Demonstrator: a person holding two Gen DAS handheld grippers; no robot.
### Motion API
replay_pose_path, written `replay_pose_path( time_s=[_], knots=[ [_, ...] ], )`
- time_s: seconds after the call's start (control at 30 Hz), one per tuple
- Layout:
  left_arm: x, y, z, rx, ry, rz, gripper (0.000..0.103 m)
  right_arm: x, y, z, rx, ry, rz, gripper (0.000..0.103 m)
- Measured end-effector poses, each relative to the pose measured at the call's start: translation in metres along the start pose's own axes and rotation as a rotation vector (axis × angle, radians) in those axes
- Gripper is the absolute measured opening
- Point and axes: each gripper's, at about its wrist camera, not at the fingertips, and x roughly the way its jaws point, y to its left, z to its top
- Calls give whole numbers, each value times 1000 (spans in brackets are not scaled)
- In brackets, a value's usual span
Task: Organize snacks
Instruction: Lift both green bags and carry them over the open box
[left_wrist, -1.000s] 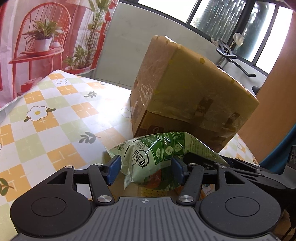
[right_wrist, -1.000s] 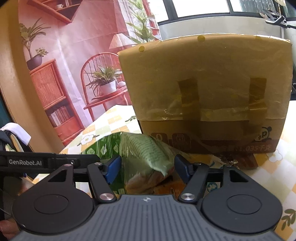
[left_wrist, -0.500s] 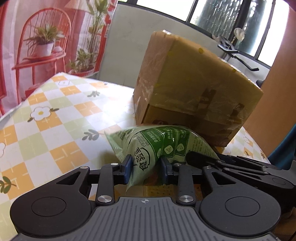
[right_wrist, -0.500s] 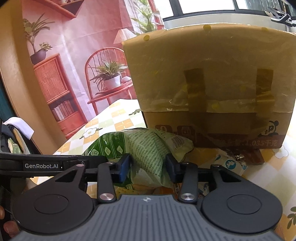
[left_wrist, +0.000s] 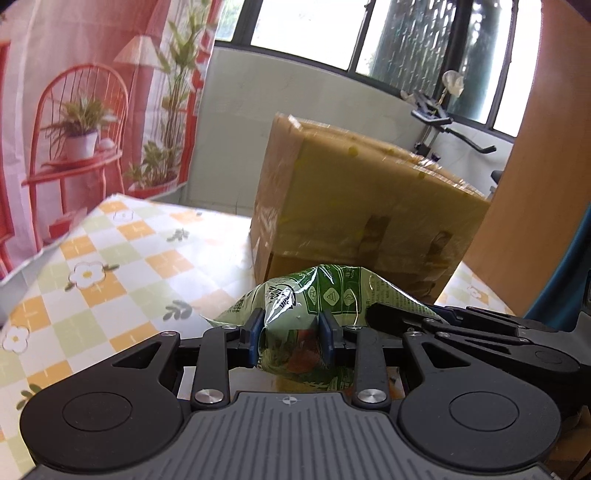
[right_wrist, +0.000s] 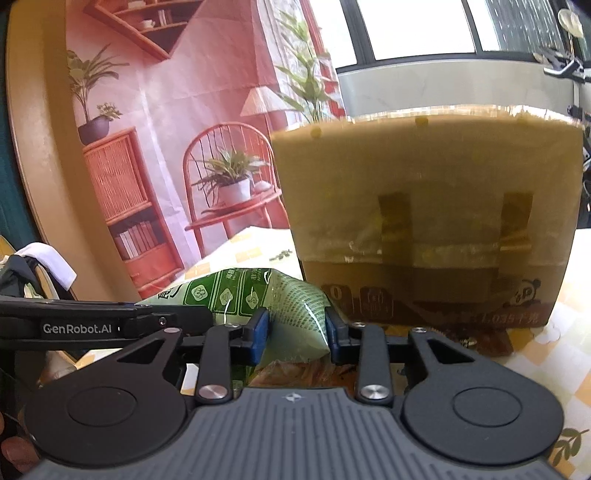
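Note:
A green snack bag hangs just above the checked tablecloth, in front of a taped cardboard box. My left gripper is shut on one end of the bag, its blue pads pinching the crumpled film. My right gripper grips the other end of the same green bag; its jaws are closing further and the pads press into the film. The two grippers meet at the bag from opposite sides. The cardboard box stands close behind, and its top is hidden from both views.
The table carries a flowered orange, green and white cloth. A brown packet lies at the box's foot, and another orange snack pack lies under the bag. A printed backdrop hangs at the left; windows stand behind the box.
Both grippers went from open around the green bag to shut on it. The bag has crumpled between the pads and risen off the cloth, and both views have lifted.

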Motion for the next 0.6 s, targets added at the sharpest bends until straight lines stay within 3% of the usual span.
replay_pose_path(
  time_s=[0.33,0.6],
  knots=[
    [-25,-21,26,51,-99,-57,33,-36,8,23,-37,-118,-6,33],
    [-35,-44,65,103,-151,-105,33,-62,3,61,-40,-230,-20,29]
  ],
)
